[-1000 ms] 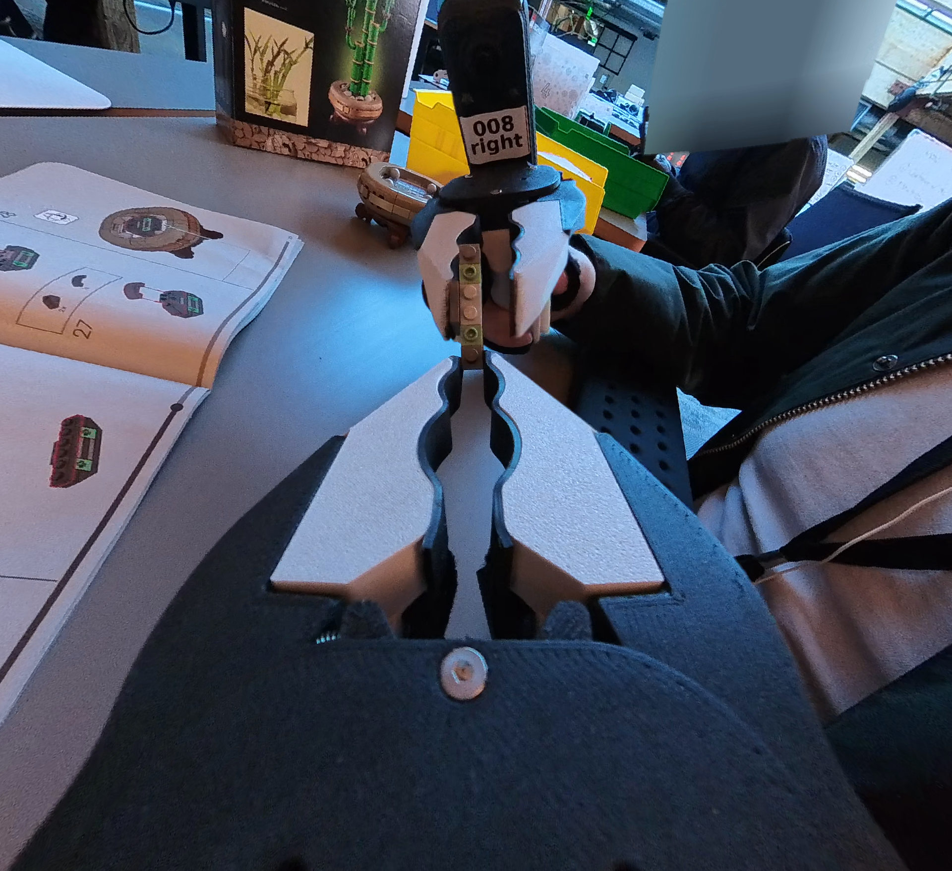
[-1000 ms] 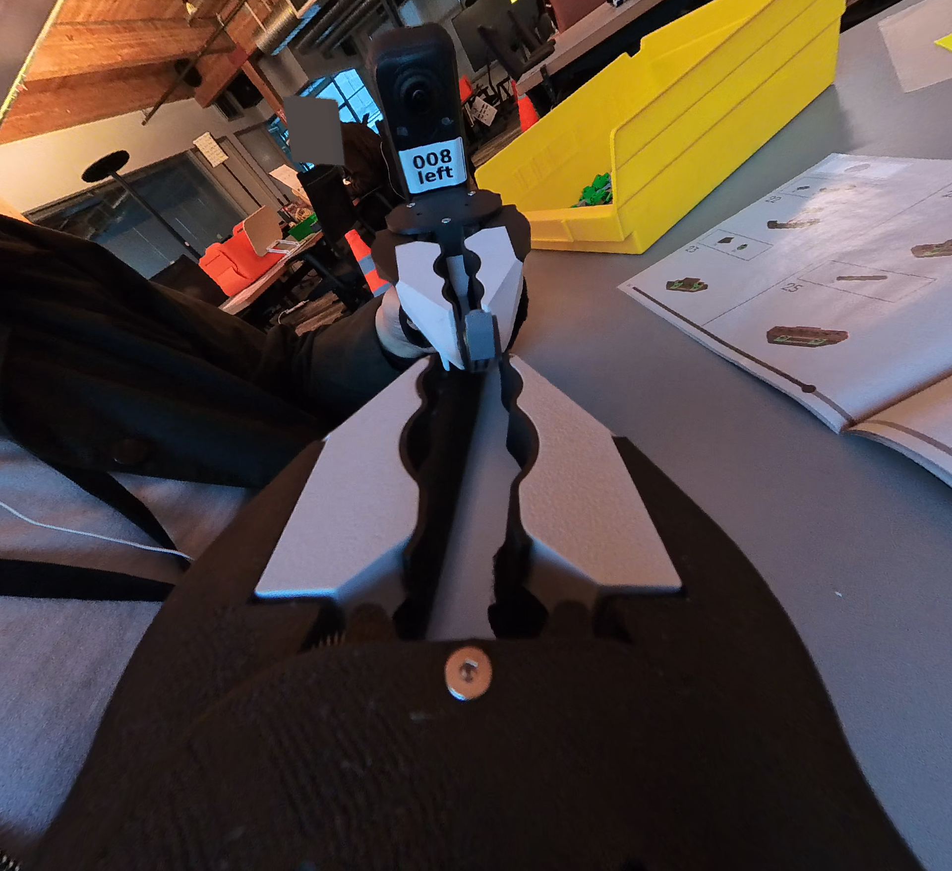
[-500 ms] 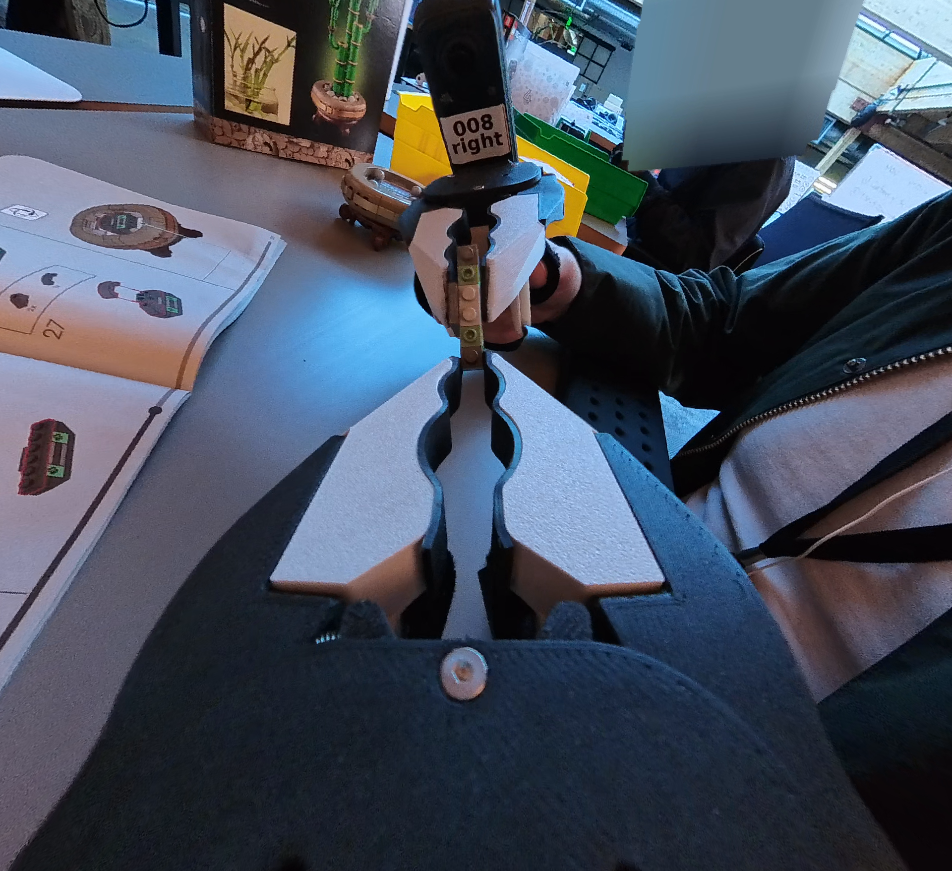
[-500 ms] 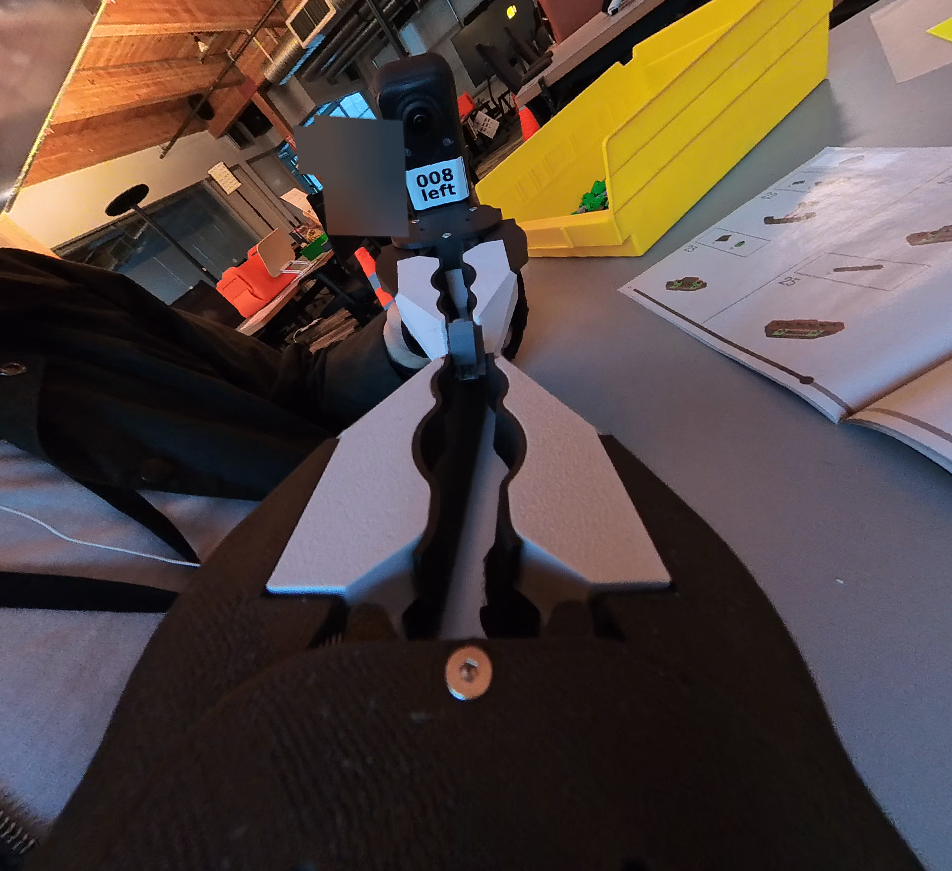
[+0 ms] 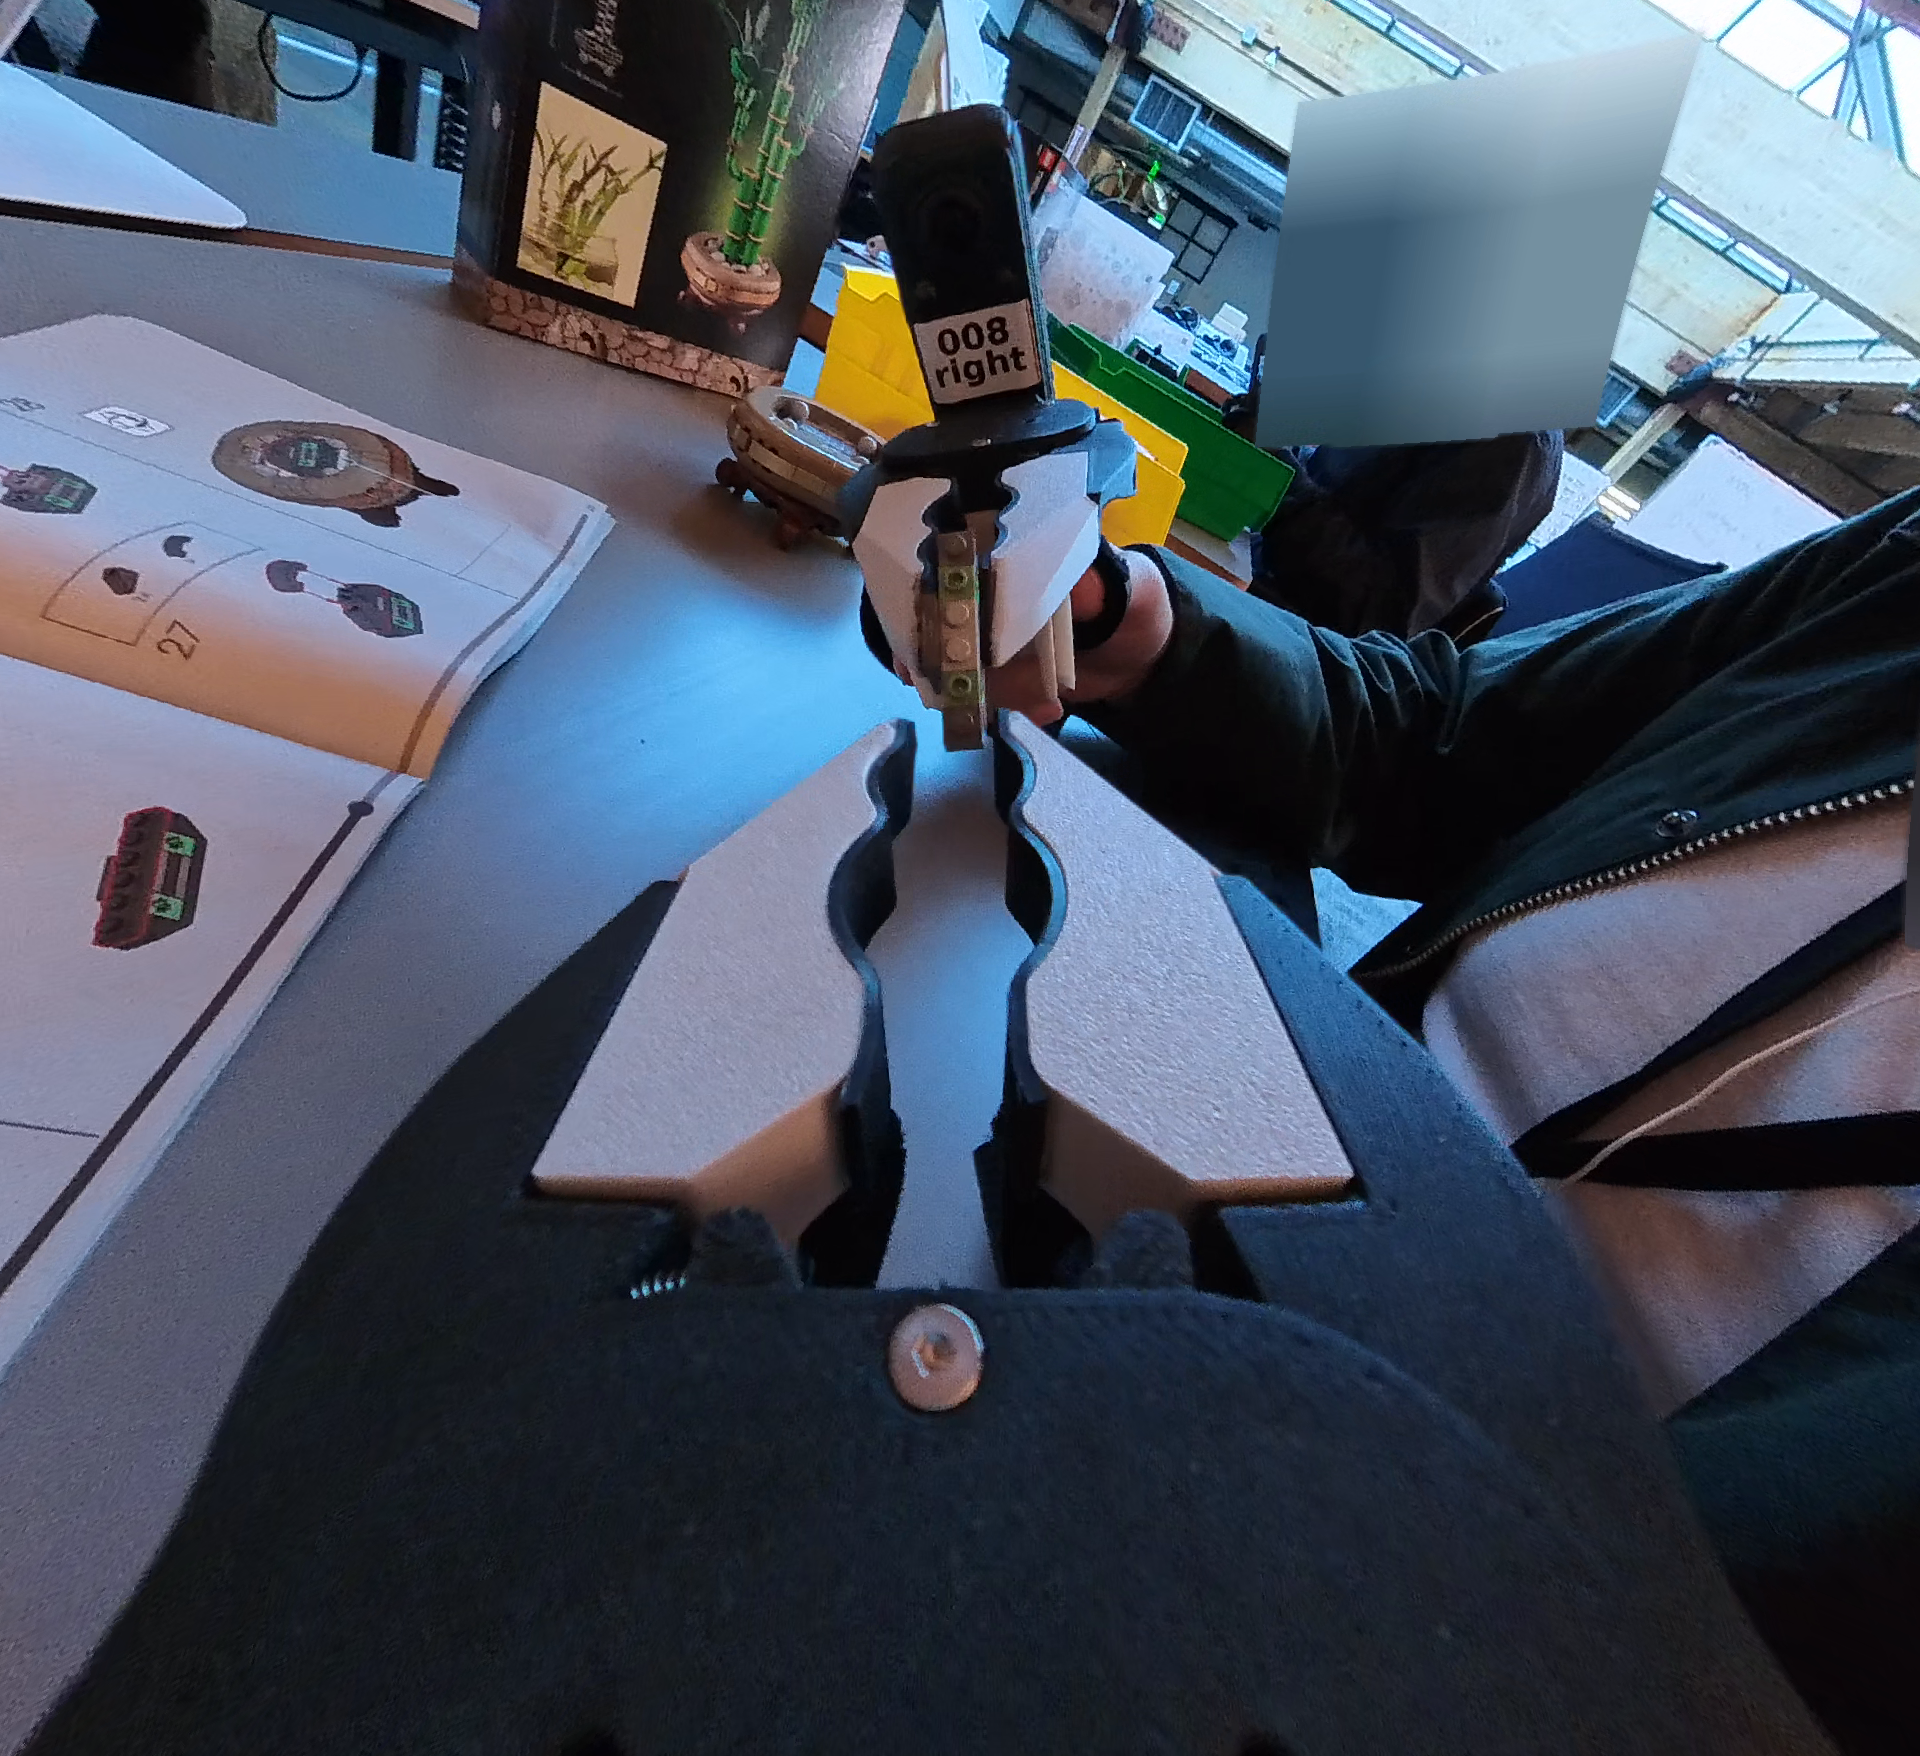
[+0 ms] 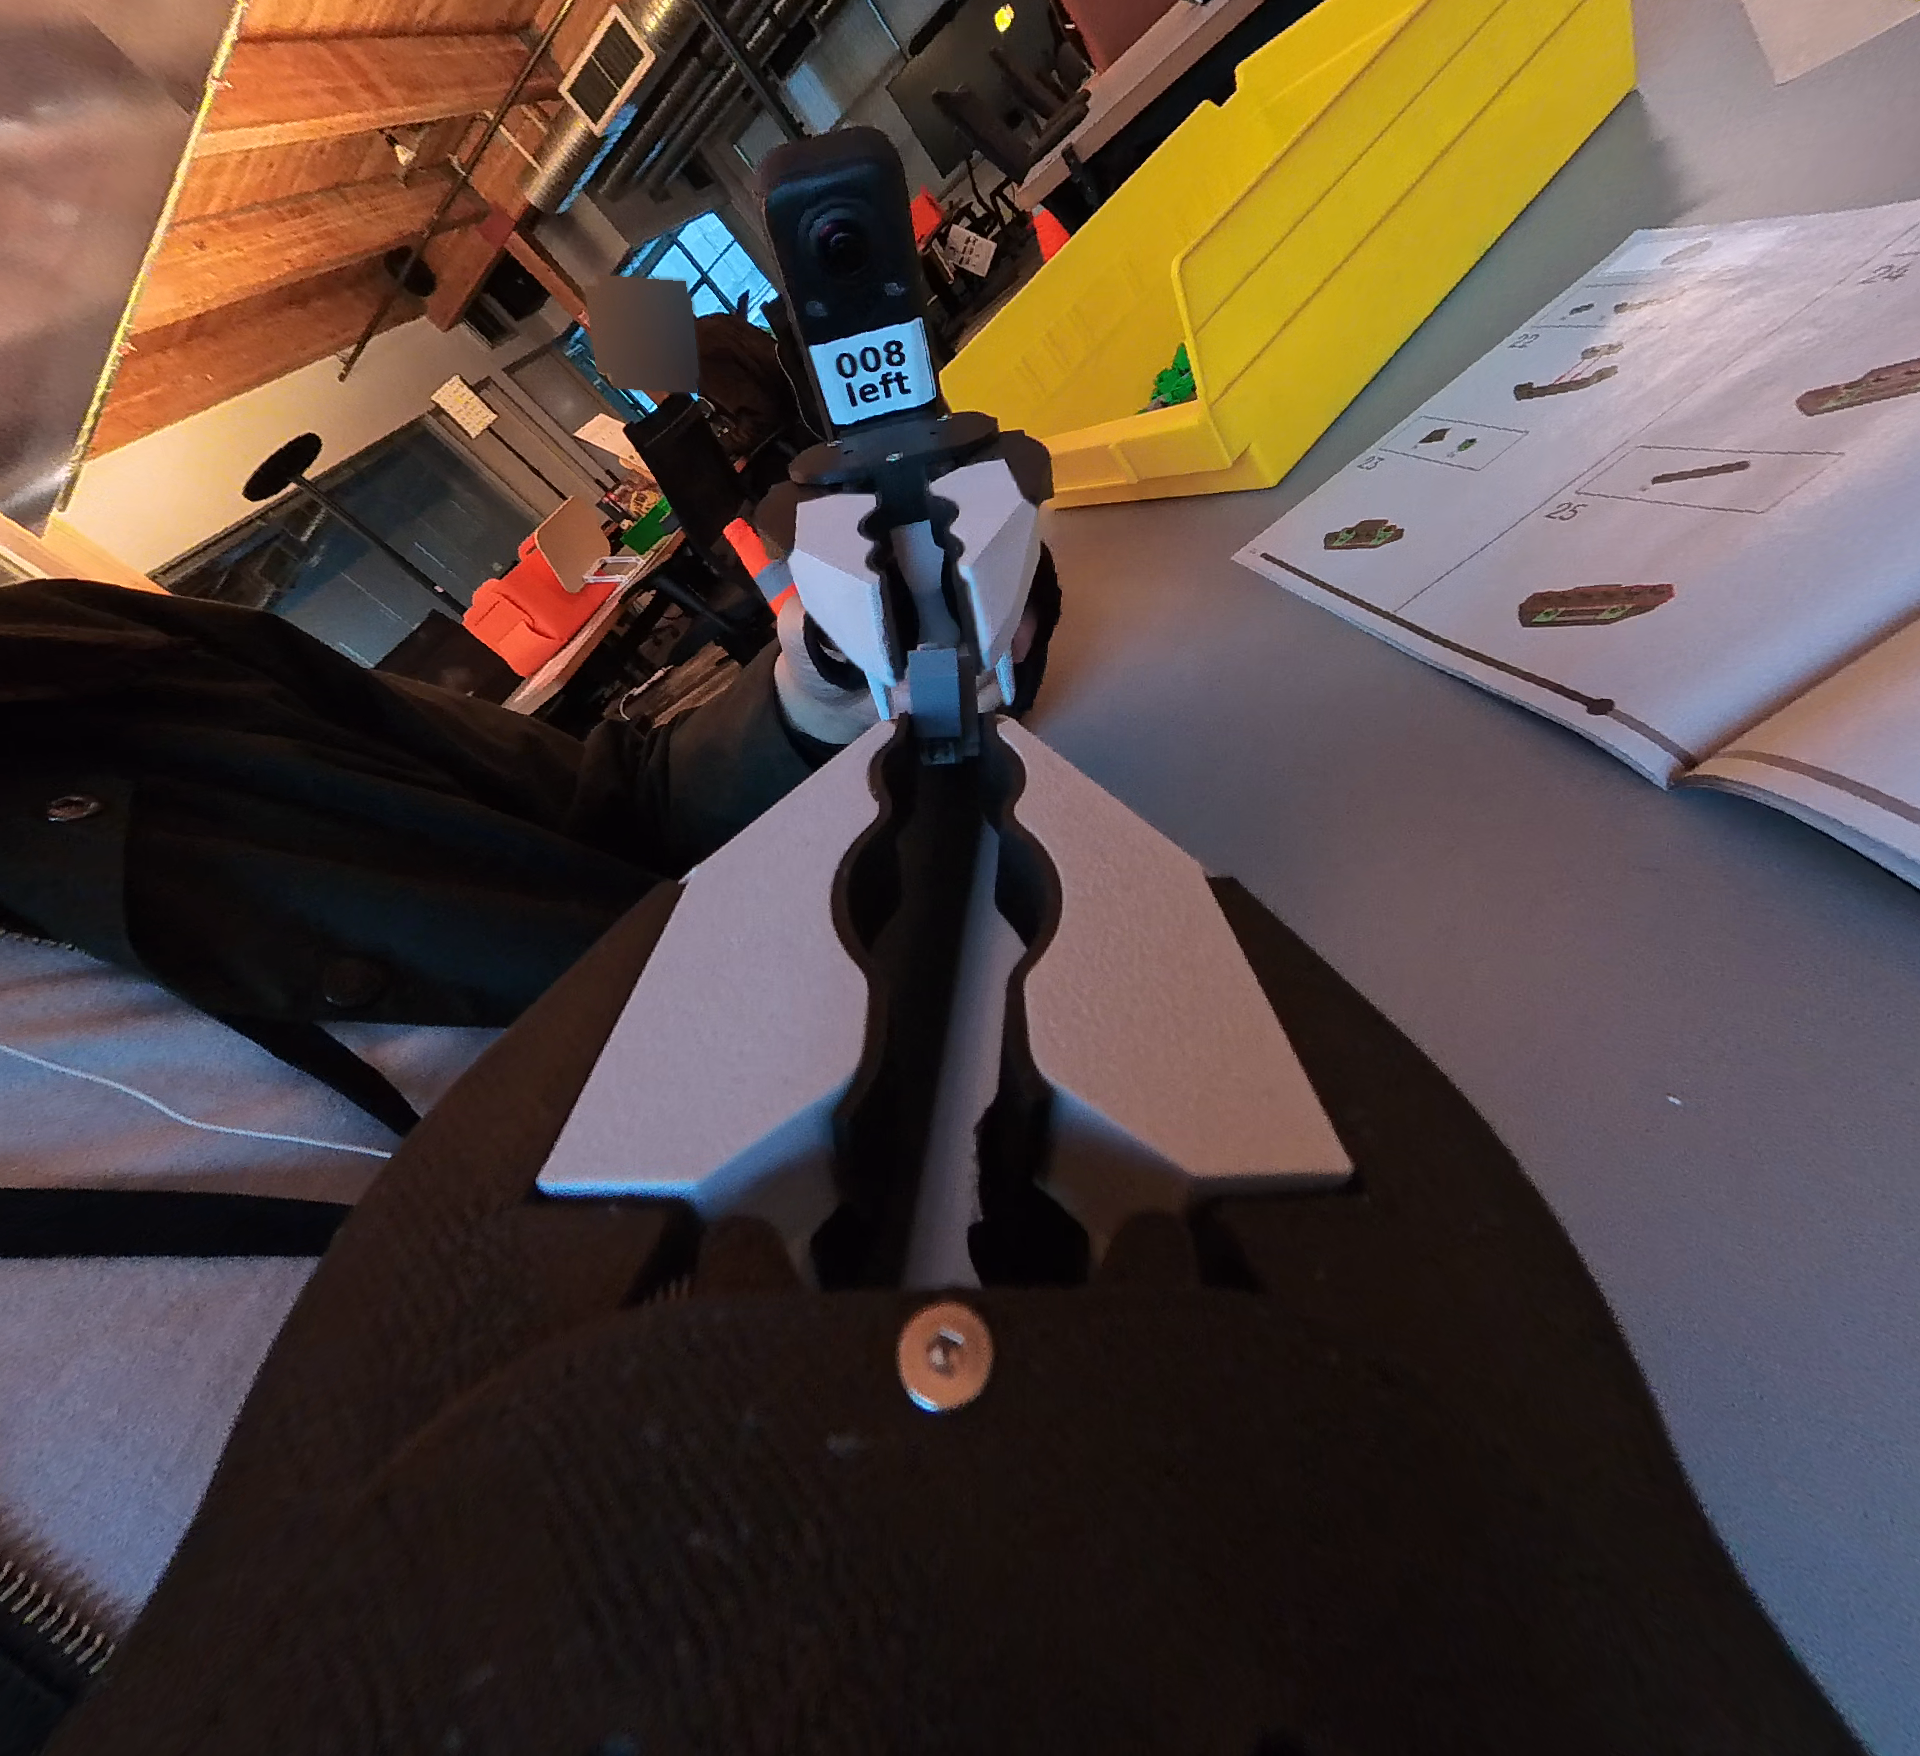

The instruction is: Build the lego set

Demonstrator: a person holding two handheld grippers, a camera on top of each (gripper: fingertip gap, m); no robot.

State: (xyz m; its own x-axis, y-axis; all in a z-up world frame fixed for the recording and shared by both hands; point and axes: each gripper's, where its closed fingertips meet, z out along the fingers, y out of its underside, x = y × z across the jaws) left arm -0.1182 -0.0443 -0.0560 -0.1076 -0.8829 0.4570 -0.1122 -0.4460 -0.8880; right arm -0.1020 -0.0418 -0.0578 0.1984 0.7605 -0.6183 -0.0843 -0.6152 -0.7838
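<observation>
**Two grippers met tip to tip above the table**

A tan brick strip (image 5: 956, 641) with green studs is clamped upright in the right gripper (image 5: 961, 667). A small grey piece (image 6: 940, 693) is pinched narrowly at the tips of the left gripper (image 6: 940, 698), against the strip's lower end. An open instruction booklet (image 5: 208, 667) is laid on the grey table (image 5: 665, 667)

tan studded strip (image 5: 957, 641) upright, clamped.
</observation>
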